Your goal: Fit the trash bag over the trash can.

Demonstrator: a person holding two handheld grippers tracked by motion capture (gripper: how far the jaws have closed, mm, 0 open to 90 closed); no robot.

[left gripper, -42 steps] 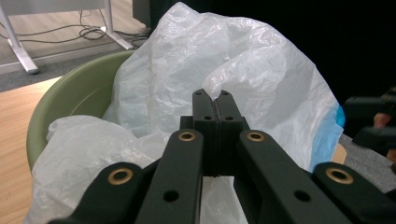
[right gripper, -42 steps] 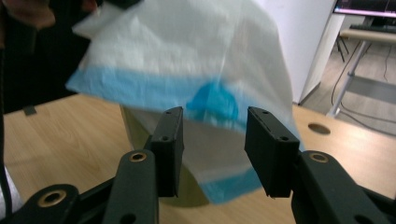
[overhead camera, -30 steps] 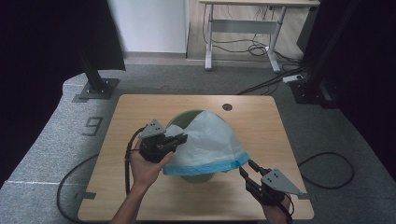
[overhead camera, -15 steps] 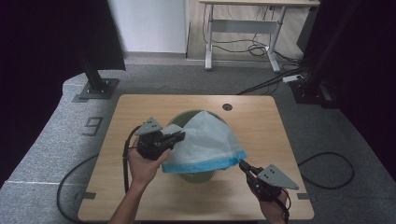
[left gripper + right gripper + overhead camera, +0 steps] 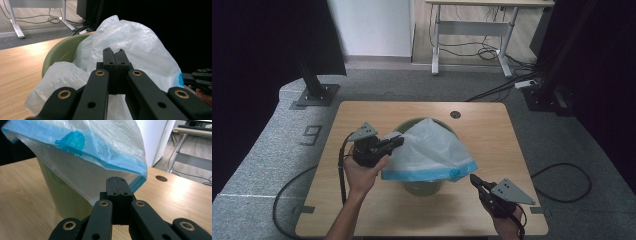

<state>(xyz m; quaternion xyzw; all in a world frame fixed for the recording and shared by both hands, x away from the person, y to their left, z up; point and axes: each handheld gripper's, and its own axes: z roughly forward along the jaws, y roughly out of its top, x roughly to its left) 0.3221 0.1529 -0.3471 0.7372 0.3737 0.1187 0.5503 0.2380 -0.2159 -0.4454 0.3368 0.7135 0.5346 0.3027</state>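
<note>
The light wooden tabletop (image 5: 362, 210) carries an olive-green plastic bin (image 5: 422, 187) at its middle, and everything else sits around that bin. A thin white plastic bag with a blue band along its open edge (image 5: 432, 150) is draped over the bin's mouth and hangs out past its near side, hiding most of the rim; in the left gripper view part of the green rim (image 5: 62, 50) shows bare on the far side of the bag.

The left tool (image 5: 396, 142) is just left of the bin, level with its rim. Its jaws are pressed together, and a fold of the white bag is pinched between them at the bag's left edge.

The right tool (image 5: 474, 179) is near the bin's right front, just below the bag's blue-banded corner. Its jaws are closed flat against each other with nothing between them; they have just been closing. The blue band hangs just above and beyond the tips.
</note>
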